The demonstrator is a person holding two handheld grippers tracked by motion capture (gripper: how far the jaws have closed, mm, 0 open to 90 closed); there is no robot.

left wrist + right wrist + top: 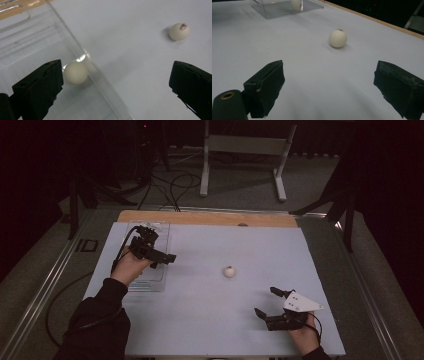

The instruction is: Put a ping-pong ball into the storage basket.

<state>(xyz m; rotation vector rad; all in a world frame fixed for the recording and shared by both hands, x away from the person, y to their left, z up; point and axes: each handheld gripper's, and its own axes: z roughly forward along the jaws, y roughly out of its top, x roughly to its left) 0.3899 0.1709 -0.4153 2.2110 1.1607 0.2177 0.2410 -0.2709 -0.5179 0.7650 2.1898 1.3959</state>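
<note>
Two white balls are in play on the pale table [210,320]. Nearest the person, the right gripper [272,306] hovers low over the near right part of the table, its jaws spread wide with nothing between them; the grey three-cornered plate [300,304] on top bears a few small dark dots but no readable writing. Ahead of it, well apart from its jaws, the marked ball [229,271] rests on the bare surface near the table's middle; it carries a small dark printed mark on top, too blurred to read in the right gripper view [338,38] or the left gripper view [179,31]. Farther left, the left gripper [167,258] is held over the right edge of the clear plastic tray [150,282], jaws wide apart and holding nothing. Inside the tray, the plain ball [75,72] lies against its right wall, just beside the gripper's left jaw; it shows no marking. Beyond the tray runs the table's wooden far edge [200,217].
</note>
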